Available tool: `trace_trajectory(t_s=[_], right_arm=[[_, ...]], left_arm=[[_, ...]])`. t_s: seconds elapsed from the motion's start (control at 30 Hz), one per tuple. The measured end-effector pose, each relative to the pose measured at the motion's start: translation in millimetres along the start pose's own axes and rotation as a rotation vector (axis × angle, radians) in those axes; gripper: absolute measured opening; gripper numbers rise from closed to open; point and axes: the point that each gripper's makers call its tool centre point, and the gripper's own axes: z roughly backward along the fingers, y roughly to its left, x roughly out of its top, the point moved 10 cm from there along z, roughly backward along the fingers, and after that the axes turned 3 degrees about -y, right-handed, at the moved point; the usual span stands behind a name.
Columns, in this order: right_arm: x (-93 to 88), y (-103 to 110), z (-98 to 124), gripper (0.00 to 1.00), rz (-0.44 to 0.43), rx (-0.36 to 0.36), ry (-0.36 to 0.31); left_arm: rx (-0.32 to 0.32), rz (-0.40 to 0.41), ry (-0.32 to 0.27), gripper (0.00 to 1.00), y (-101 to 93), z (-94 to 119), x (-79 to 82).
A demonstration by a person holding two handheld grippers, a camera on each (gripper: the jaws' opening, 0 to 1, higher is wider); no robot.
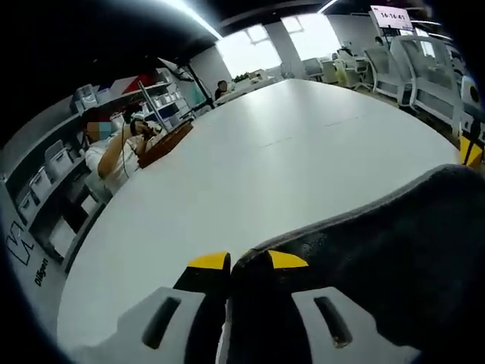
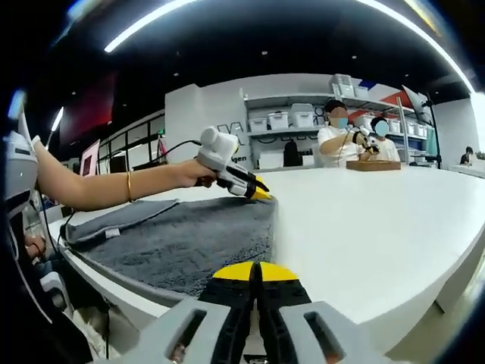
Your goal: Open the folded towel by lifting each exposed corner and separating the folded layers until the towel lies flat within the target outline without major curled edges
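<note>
1. The grey towel (image 2: 186, 239) lies spread on the white desk (image 2: 379, 227), near its front edge, with a folded layer along its far left side.
2. Left gripper (image 2: 261, 194): in the right gripper view, a hand (image 2: 189, 173) holds it at the towel's far right corner, and its yellow-tipped fingers are pinched on that corner.
3. In the left gripper view, the towel (image 1: 379, 258) rises from between the closed fingers (image 1: 208, 262) and drapes to the right.
4. Right gripper (image 2: 254, 274): its fingers are pressed together with nothing between them, above the towel's near edge.
5. 2 seated people (image 2: 356, 140) are at the desk's far end beside shelves (image 2: 288, 121).
</note>
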Motion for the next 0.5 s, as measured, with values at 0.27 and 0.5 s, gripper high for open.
trace_trajectory(t_s=[0.27,0.5], right_arm=[[5.9,9,-2,0.00,0.002,0.012,-0.019],[13.4,25,-8,0.00,0.010,0.057,-0.029]], left_arm=[[0.021,0.002,0.009,0.31,1.9,11,-1.1],[0.066,0.032,0.017,0.37,7.5,31,-7.7]])
